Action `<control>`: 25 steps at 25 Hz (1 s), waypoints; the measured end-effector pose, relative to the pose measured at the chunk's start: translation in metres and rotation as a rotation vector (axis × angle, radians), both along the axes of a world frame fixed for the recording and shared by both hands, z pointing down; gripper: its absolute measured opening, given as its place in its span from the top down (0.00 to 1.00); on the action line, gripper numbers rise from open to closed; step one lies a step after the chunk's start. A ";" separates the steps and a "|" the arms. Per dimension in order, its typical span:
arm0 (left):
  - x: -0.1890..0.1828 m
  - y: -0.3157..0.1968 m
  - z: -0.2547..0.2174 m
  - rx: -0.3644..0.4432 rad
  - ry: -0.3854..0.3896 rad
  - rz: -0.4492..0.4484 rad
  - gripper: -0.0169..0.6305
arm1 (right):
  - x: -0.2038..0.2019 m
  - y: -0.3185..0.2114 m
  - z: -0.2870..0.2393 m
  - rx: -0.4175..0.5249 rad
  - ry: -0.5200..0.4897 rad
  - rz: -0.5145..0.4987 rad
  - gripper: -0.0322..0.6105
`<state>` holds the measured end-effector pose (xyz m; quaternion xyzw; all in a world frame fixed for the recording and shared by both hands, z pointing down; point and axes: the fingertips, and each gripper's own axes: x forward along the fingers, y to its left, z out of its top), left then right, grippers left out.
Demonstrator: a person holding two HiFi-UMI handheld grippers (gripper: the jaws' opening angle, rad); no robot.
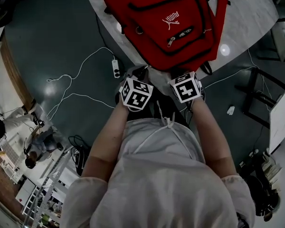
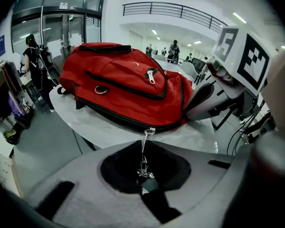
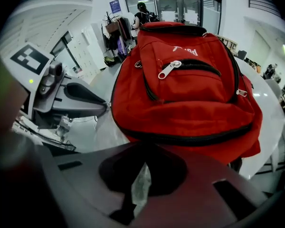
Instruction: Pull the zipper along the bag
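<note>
**Item:** red fabric backpack (image 1: 164, 23), lying flat on a round white table (image 1: 247, 13). Its black main zip track (image 2: 109, 118) runs round the backpack's near edge. The small metal slider (image 2: 150, 131) sits on that edge, at the side nearest the person.

**Left gripper (image 2: 145, 174):** jaws all but closed, pinching the thin metal zipper pull (image 2: 143, 151), which runs straight back to the slider.

**Right gripper (image 3: 141, 167):** just beside the backpack's near edge. The jaws are close together with a pale sliver between them; whether anything is held cannot be told.

**Recommendation:** draw the pull along the line of the track, low against the backpack and at a steady rate. Brace the backpack so it does not slide.

**Risk:** the narrow pull may slip from the grip if tugged away from the track.
</note>
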<state>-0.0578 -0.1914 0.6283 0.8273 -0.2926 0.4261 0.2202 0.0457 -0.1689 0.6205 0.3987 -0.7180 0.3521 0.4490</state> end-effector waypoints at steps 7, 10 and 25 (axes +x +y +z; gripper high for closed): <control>-0.012 -0.019 0.000 -0.044 0.048 0.011 0.92 | 0.001 -0.002 0.000 -0.005 0.057 0.028 0.91; -0.019 -0.029 -0.001 -0.032 0.043 0.017 0.92 | 0.002 -0.004 0.000 -0.004 0.091 0.017 0.91; -0.052 -0.093 -0.006 0.019 0.055 -0.004 0.92 | 0.003 -0.005 -0.002 0.012 0.142 0.081 0.91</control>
